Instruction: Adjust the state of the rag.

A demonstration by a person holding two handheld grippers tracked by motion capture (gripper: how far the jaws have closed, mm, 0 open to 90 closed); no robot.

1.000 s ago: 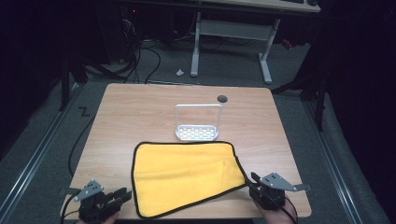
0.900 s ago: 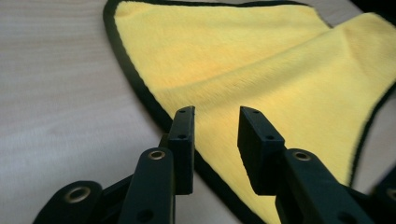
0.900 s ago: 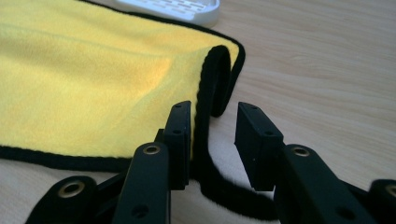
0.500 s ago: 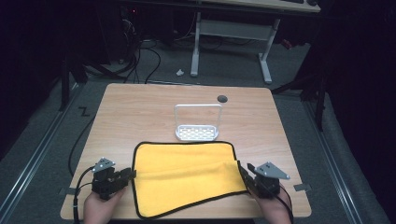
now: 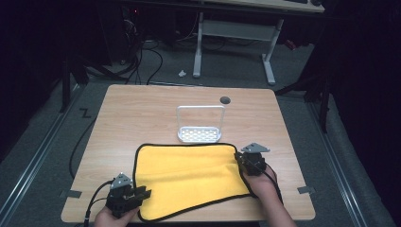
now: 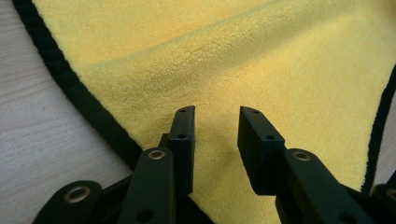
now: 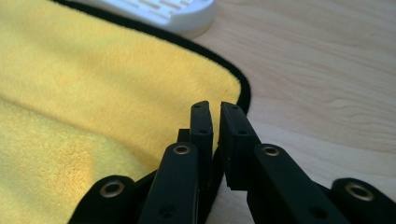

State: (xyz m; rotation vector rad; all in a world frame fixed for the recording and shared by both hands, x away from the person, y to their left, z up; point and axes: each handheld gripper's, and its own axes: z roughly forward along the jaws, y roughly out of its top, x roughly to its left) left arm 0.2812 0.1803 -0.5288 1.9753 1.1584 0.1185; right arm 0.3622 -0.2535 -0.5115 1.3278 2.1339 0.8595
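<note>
Tabletop (image 5: 142,113) first: bare wood leaves room for the yellow cloth (image 5: 189,177), spread flat at six o'clock, likely for folding. At twelve o'clock of it, the white rack (image 5: 199,124) touches its far hem. Right gripper (image 5: 246,163), at the cloth's two o'clock corner, has just been narrowing to a slit, nothing visibly pinched yet. Left gripper (image 5: 144,193), at the seven o'clock corner, hangs parted over the pile.

One yellow cloth (image 5: 187,177); one white rack (image 5: 200,133); one table (image 5: 142,111); two tongs, left (image 5: 142,193) and right (image 5: 241,161).
</note>
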